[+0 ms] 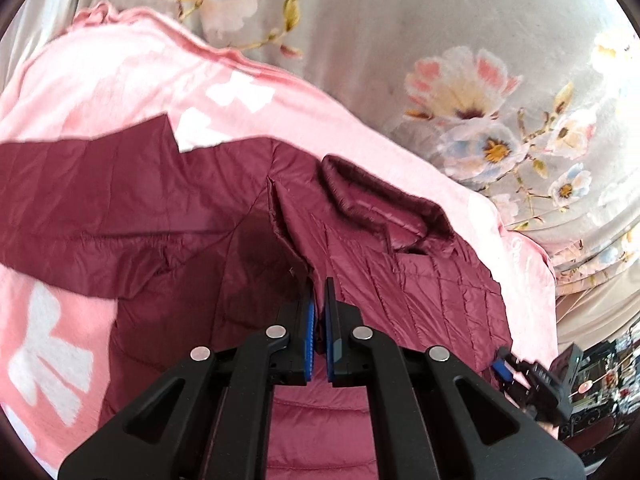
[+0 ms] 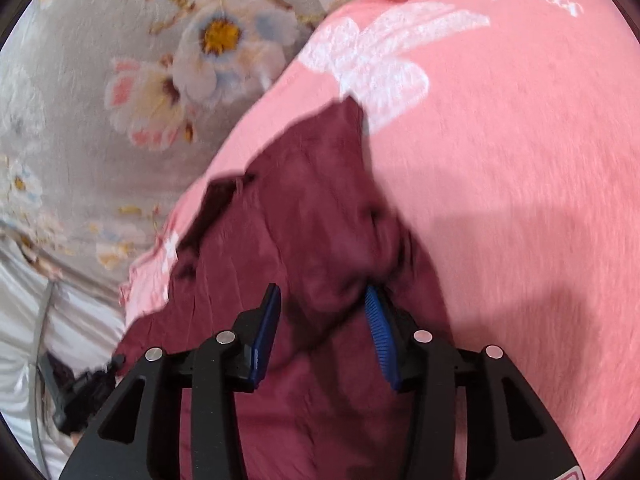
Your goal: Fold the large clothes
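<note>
Grey floral bedding fills the background, with a pink blanket spread over it, and the maroon puffer jacket lies on that blanket. From my left wrist camera I get the whole garment: one sleeve stretched out to the left, the furry collar near the blanket's right edge, the quilted lining showing. My left gripper points down at an angle, its blue pads pressed nearly together and pinching a raised fold of the jacket. Low at the right of that view I can see my right gripper.

My right wrist camera is blurred and shows only rumpled maroon cloth. There the fingers are spread, cloth bunched between them and touching one pad; I see no firm pinch.
</note>
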